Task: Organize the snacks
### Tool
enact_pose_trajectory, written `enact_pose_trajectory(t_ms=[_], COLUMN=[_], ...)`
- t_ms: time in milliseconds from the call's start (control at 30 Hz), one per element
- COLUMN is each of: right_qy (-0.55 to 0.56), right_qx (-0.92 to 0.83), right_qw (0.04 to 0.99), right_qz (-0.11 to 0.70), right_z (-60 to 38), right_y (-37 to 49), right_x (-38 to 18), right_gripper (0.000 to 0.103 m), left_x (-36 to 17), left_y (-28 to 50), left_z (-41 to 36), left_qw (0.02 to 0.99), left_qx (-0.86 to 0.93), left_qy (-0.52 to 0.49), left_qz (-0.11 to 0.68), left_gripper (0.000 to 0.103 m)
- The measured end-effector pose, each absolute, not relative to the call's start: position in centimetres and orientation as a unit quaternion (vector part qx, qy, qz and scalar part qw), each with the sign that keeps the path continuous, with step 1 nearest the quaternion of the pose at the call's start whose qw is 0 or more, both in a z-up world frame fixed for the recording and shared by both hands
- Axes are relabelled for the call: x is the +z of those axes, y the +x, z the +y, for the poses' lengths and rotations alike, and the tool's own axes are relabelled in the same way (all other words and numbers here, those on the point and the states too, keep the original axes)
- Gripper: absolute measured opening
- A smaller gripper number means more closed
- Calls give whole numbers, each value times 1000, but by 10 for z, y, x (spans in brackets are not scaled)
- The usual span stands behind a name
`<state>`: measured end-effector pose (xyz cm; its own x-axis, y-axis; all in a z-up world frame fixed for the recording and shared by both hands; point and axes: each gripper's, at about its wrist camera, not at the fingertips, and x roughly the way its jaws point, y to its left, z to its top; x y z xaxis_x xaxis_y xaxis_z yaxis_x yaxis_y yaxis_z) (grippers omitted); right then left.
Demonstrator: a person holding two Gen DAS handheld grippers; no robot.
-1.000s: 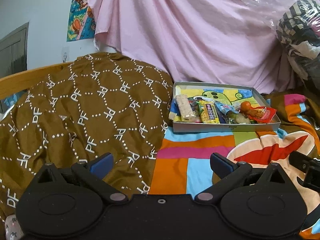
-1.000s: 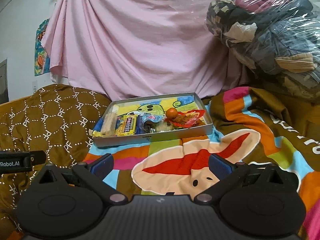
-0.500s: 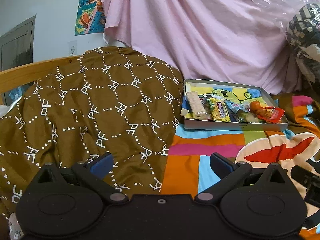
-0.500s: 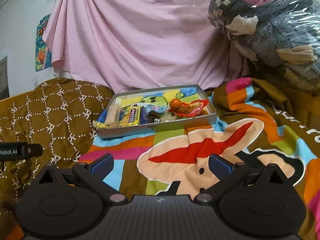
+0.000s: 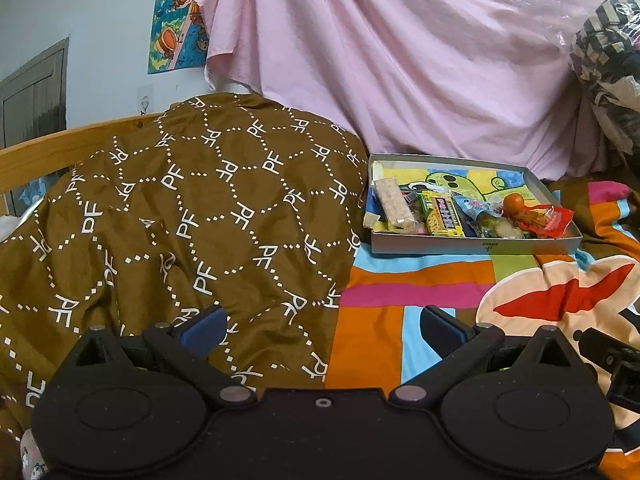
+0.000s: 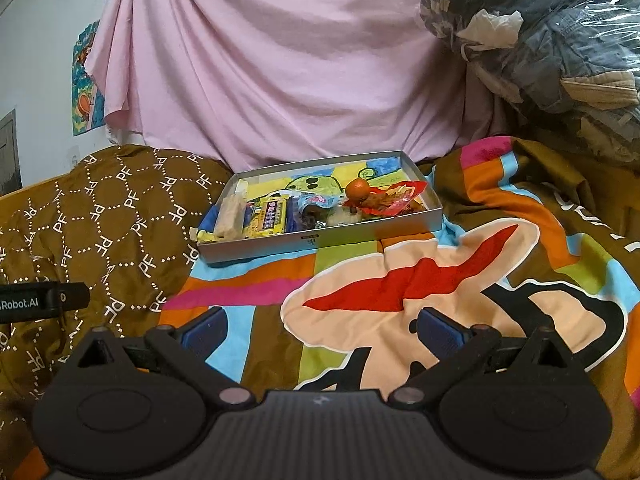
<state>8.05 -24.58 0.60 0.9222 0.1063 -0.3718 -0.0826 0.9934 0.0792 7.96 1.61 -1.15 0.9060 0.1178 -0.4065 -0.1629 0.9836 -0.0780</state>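
A shallow grey box (image 5: 472, 245) (image 6: 320, 243) sits on the colourful bedspread and holds several snacks in a row: a pale wafer bar (image 5: 394, 204) (image 6: 230, 216), a yellow candy pack (image 5: 442, 216) (image 6: 270, 217), a light blue packet (image 5: 476, 206) (image 6: 314, 202), an orange ball-shaped sweet (image 5: 514, 203) (image 6: 357, 189) and a red packet (image 5: 550, 218) (image 6: 394, 199). My left gripper (image 5: 322, 326) is open and empty, low over the bed, short of the box. My right gripper (image 6: 322, 326) is open and empty, also short of the box.
A brown patterned quilt (image 5: 180, 216) is heaped left of the box. A pink sheet (image 6: 280, 60) hangs behind it. A plastic-wrapped bundle of clothes (image 6: 552, 40) is piled at the right. The cartoon bedspread (image 6: 420, 280) lies between the grippers and the box.
Both grippers have drifted and tilted slightly, so the box sits a little further right in the left view and closer in the right view. Both stay open and empty.
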Motion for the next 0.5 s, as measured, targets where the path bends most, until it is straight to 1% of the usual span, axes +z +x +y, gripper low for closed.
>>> enact_pose_trajectory(t_ms=[500], right_qy=[30], right_qx=[49], right_qw=[980], right_qz=[193], right_z=[-245], right_y=[81], right_x=[5], right_gripper=[103], left_x=[-13], left_y=[77], left_z=[17], left_qw=[975], left_qx=[73], left_qy=[-57], left_qz=[204], left_gripper=[102])
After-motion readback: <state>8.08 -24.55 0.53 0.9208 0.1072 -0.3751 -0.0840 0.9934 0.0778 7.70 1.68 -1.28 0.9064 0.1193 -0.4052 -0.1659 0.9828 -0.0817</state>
